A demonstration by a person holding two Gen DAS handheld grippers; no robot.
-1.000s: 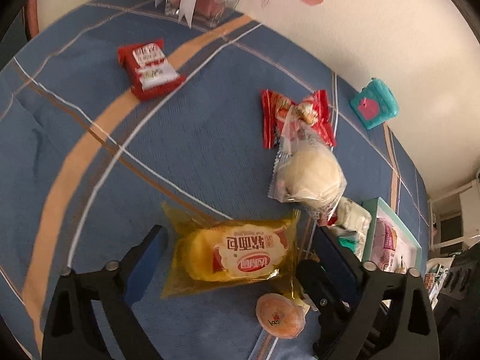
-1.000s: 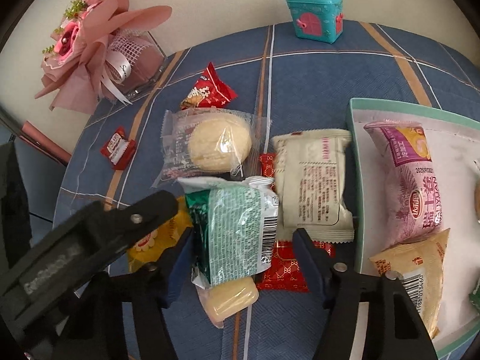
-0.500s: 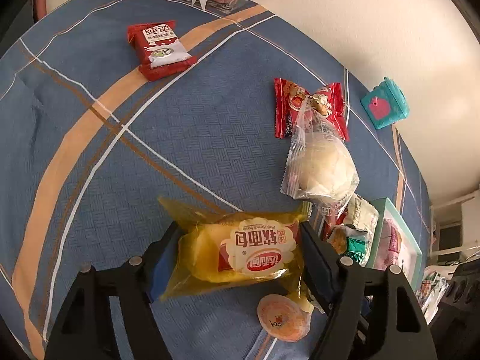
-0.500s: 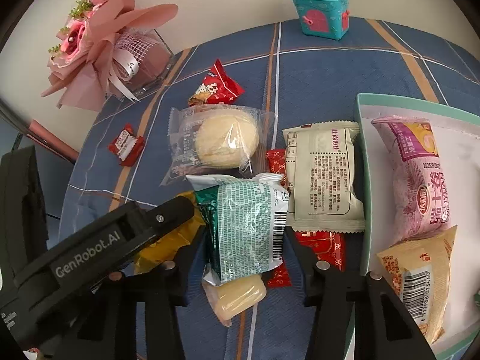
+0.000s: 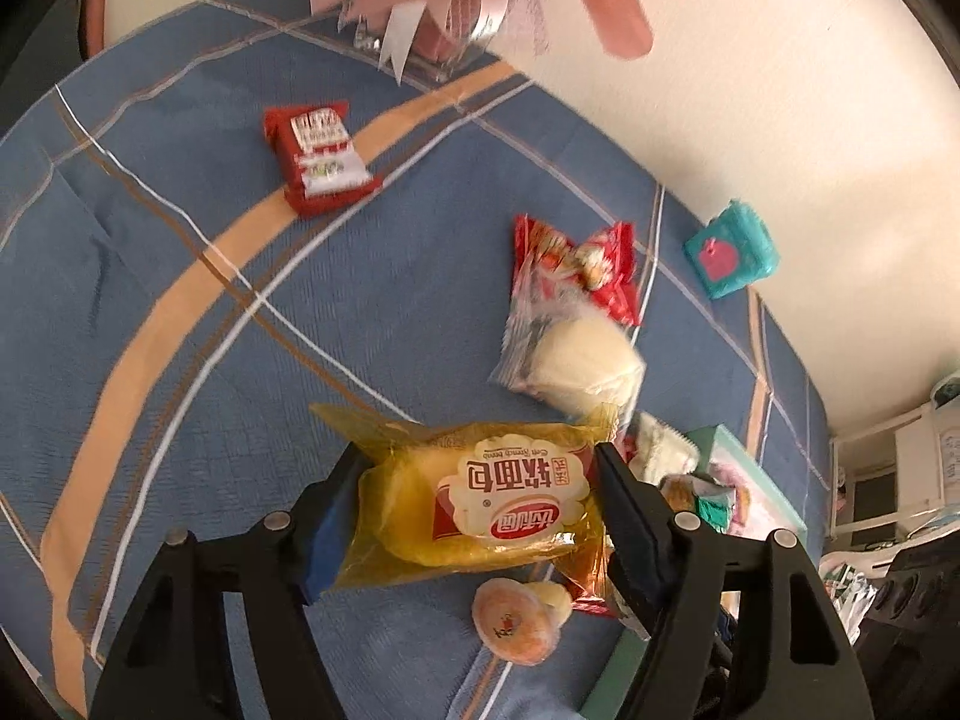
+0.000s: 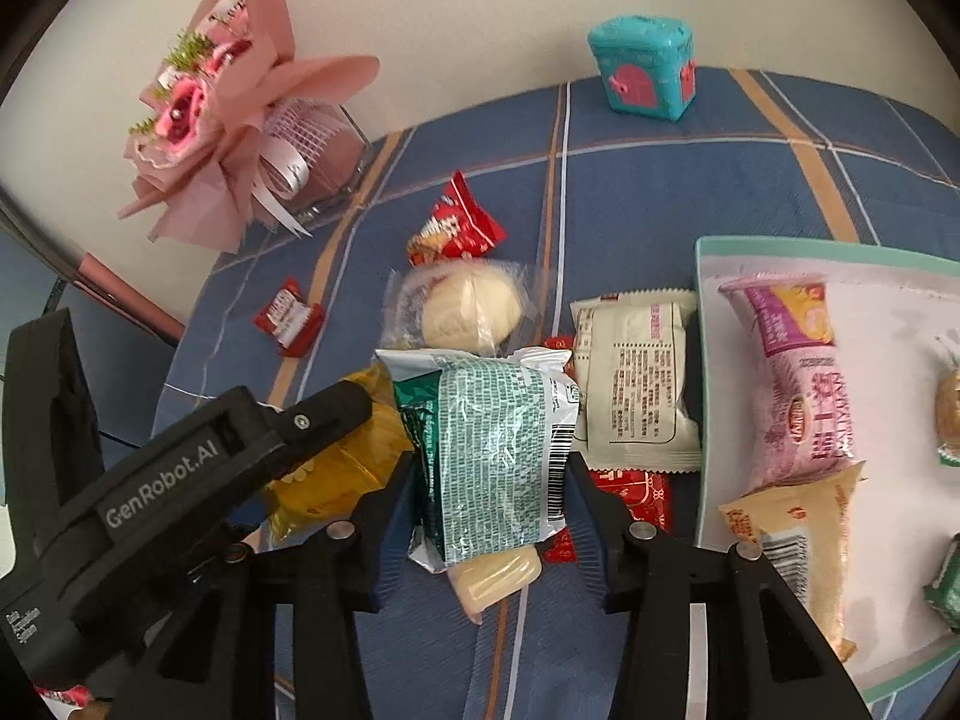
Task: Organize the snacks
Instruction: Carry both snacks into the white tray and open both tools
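My left gripper (image 5: 480, 492) is shut on a yellow bread packet (image 5: 474, 510) and holds it just above the blue cloth; it also shows in the right wrist view (image 6: 336, 468). My right gripper (image 6: 492, 468) is shut on a green-and-silver snack bag (image 6: 492, 450), lifted a little over a small yellow candy (image 6: 495, 576). A teal-rimmed tray (image 6: 780, 249) at the right holds a pink packet (image 6: 792, 378) and a tan packet (image 6: 798, 546).
On the cloth lie a clear-wrapped bun (image 6: 468, 306), a white packet (image 6: 636, 390), red packets (image 6: 456, 228) (image 6: 288, 318) (image 5: 321, 159), a flat red packet (image 6: 636, 492) and an orange jelly cup (image 5: 516, 624). A pink bouquet (image 6: 240, 138) and teal box (image 6: 645, 66) stand at the back.
Both grippers closed from open onto their packets. The left took hold of the yellow bread packet, the right the green bag, and both packets have risen slightly off the cloth.
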